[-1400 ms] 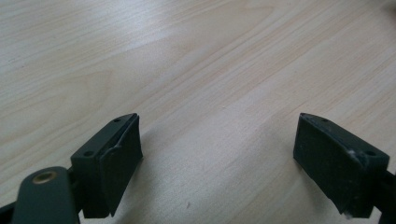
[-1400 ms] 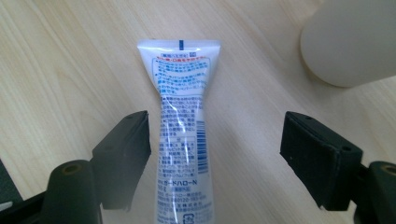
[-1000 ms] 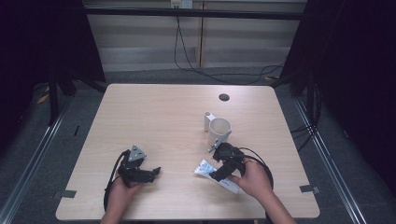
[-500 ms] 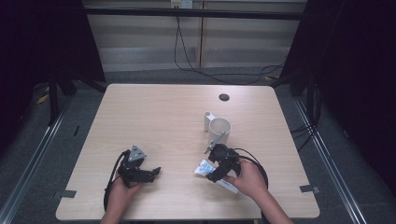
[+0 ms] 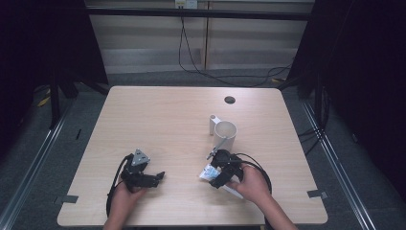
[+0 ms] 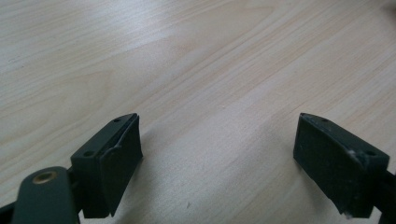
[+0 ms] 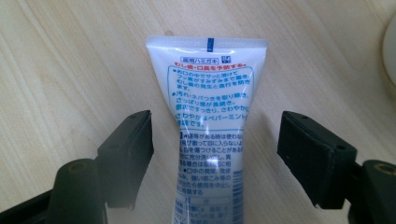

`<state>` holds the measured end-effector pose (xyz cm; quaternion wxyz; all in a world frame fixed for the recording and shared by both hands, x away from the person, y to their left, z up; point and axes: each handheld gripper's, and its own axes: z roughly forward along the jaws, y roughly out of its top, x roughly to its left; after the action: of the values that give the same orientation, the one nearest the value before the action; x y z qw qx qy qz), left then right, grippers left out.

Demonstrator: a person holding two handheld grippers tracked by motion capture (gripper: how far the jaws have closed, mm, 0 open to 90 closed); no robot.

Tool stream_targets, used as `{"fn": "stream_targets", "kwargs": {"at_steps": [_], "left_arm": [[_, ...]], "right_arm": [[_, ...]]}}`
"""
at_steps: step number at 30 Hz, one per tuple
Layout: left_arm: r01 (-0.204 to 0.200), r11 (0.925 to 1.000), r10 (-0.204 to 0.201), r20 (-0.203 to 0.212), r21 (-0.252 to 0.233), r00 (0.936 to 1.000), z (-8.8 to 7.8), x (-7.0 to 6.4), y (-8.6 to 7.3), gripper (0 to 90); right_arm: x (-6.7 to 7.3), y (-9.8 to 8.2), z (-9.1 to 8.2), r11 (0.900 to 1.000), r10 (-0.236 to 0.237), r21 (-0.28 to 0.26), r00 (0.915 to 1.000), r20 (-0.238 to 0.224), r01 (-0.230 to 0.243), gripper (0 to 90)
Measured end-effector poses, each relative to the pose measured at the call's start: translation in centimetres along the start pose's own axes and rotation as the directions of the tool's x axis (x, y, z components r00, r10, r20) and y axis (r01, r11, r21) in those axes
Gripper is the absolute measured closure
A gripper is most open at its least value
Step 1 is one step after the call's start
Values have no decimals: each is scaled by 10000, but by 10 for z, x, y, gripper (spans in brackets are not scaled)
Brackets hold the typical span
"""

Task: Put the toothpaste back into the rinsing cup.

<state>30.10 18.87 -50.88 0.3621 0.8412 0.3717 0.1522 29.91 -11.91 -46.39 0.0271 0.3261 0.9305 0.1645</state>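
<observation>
White tube point(image 7: 211, 140) | lower end cut off | between open right hand-held gripper point(image 7: 215, 154) jaws

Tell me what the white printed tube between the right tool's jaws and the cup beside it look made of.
White printed tube: looks like soft glossy plastic; it has a flat crimped end, a sheen and blue and red print. White cylindrical cup: smooth and matte, ceramic or hard plastic; I cannot tell which from the high view. Pale table: wood-grain top, possibly laminate.
</observation>
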Motion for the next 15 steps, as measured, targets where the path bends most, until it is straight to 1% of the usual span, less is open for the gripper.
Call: {"fn": "stream_targets", "kwargs": {"at_steps": [6, 9, 15], "left_arm": [[-20, 10000, 20, -4, 11, 10000, 0, 0, 0, 149], [-18, 10000, 18, 2, 14, 10000, 0, 0, 0, 149], [15, 10000, -15, 11, 12, 10000, 0, 0, 0, 149]], "right_arm": [[0, 2, 5, 9999, -109, 103, 9999, -88, 110, 292], [1, 2, 7, 9999, -21, 158, 10000, -85, 23, 309], [1, 3, 11, 9995, -194, 236, 9997, -128, 197, 348]]}}
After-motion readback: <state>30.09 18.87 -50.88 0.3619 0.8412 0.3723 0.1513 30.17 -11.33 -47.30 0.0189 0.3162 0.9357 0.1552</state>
